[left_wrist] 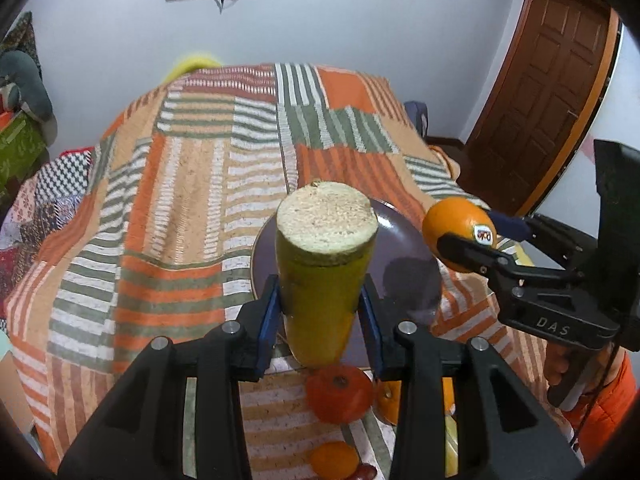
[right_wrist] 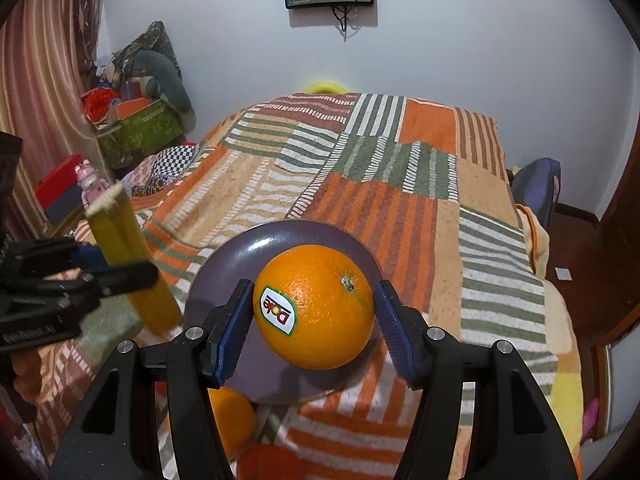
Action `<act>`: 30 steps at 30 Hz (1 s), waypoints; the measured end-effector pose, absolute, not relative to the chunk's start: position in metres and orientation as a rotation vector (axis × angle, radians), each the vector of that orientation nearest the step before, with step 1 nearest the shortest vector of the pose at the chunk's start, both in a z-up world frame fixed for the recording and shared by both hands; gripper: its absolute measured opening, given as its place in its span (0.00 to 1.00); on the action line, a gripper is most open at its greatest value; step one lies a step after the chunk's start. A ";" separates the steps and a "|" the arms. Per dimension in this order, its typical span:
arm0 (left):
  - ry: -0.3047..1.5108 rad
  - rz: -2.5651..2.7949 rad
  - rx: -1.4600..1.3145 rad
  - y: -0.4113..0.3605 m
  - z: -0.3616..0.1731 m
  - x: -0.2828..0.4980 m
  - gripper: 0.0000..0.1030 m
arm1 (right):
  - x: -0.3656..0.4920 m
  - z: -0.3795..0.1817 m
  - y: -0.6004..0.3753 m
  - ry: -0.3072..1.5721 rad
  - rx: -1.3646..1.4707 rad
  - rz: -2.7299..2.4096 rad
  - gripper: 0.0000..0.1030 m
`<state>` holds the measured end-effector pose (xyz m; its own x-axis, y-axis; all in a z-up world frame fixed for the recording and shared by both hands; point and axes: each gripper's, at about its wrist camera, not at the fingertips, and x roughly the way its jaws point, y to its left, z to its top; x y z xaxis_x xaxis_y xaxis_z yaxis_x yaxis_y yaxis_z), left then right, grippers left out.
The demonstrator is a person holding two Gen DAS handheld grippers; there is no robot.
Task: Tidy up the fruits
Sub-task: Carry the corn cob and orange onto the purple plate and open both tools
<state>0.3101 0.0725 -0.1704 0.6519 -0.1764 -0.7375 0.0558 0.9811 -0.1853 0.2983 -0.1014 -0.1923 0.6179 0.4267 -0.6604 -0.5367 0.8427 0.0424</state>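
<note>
Left gripper point(left_wrist: 320, 312) clamps one yellow cut stalk point(left_wrist: 322, 276); right gripper point(right_wrist: 314, 316) clamps one stickered orange point(right_wrist: 314, 306) over one purple plate point(right_wrist: 236, 248).

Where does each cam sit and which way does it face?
Left wrist: on the left gripper, looking forward along its fingers at the yellow cylinder it holds above the purple plate; right gripper and some of a hand show at right.
Right wrist: on the right gripper, looking at its stickered orange over the plate; left gripper at left.
Shared: plate, striped blanket, both held items.
</note>
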 end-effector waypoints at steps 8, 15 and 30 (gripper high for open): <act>0.928 -0.145 -0.177 0.078 -0.196 0.348 0.36 | 0.325 -0.211 -0.082 0.754 -0.197 0.537 0.56; 0.941 -0.128 -0.231 0.086 -0.212 0.375 0.36 | 0.339 -0.226 -0.068 0.774 -0.250 0.529 0.56; 0.984 -0.106 -0.224 0.086 -0.238 0.387 0.36 | 0.348 -0.240 -0.062 0.804 -0.263 0.509 0.57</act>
